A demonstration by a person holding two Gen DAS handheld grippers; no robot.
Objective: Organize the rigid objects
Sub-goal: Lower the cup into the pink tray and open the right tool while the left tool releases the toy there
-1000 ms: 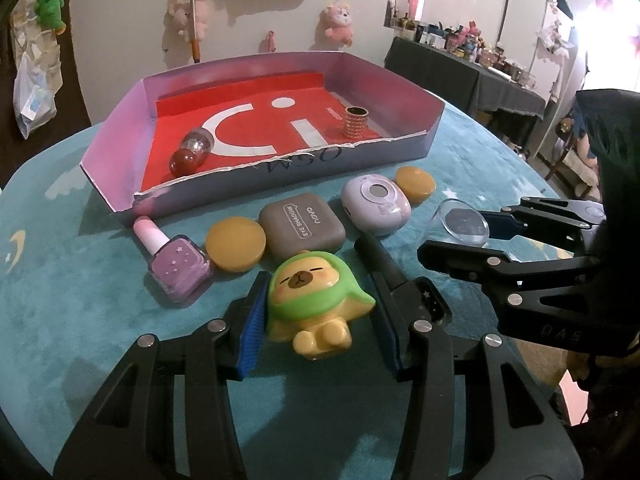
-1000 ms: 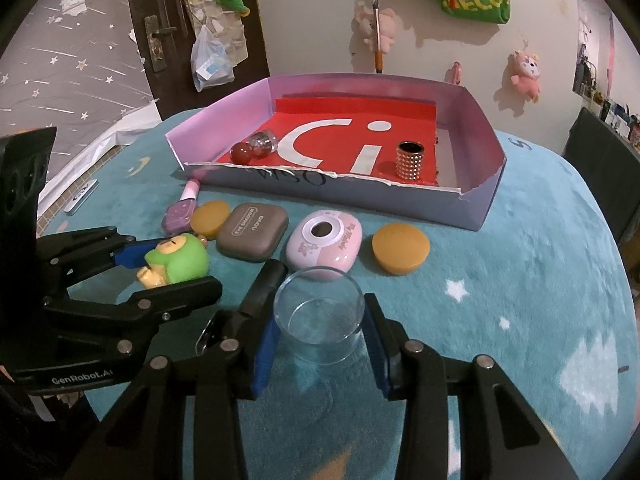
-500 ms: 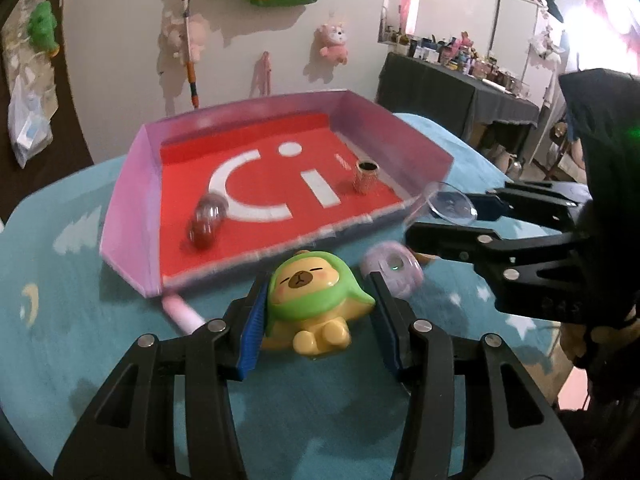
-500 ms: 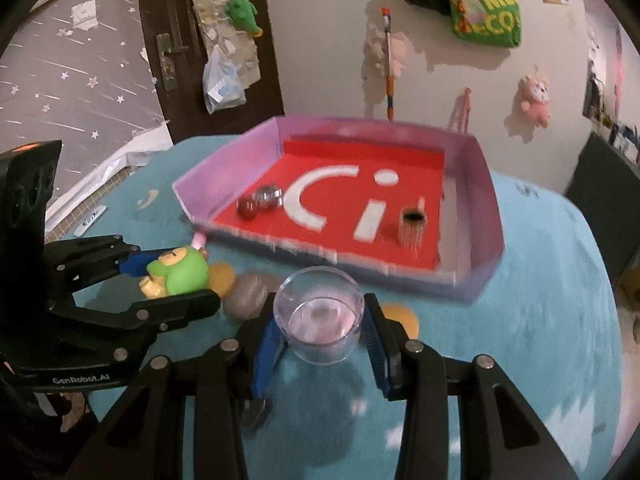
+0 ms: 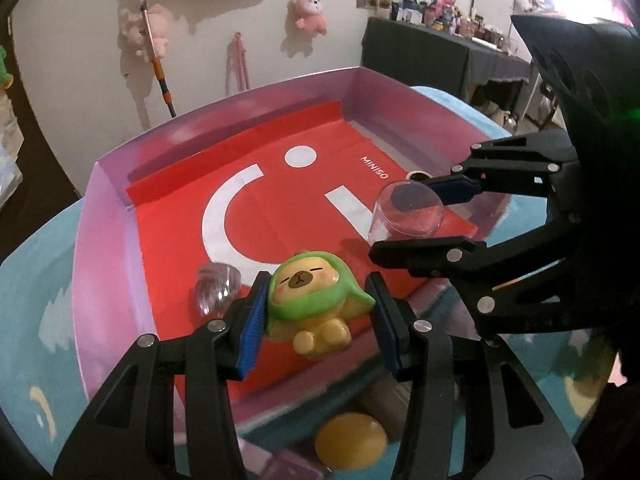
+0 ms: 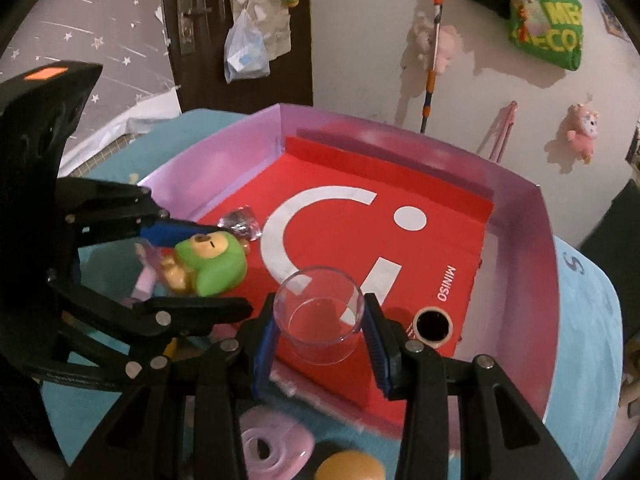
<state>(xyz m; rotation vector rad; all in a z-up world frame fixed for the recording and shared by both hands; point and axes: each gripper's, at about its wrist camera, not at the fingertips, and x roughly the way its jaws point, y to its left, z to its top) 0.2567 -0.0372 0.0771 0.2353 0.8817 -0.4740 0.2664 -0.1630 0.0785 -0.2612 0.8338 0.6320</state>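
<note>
My left gripper (image 5: 316,312) is shut on a yellow toy figure in a green hood (image 5: 314,304) and holds it above the near edge of the pink box with a red floor (image 5: 104,216). My right gripper (image 6: 320,326) is shut on a clear glass cup (image 6: 320,314), held above the box's near right part. The cup also shows in the left wrist view (image 5: 406,216), and the toy in the right wrist view (image 6: 208,264). A clear capsule (image 5: 216,286) and a small gold cylinder (image 6: 434,326) lie inside the box.
On the teal star-patterned cloth (image 6: 588,340) in front of the box lie a yellow round disc (image 5: 350,440), a pink oval case (image 6: 274,446) and a pink nail polish bottle (image 6: 146,280). A dark table with clutter (image 5: 440,52) stands at the back right.
Both grippers have lifted their objects off the cloth and moved forward over the box. The box now fills both views and the loose items lie below the grippers.
</note>
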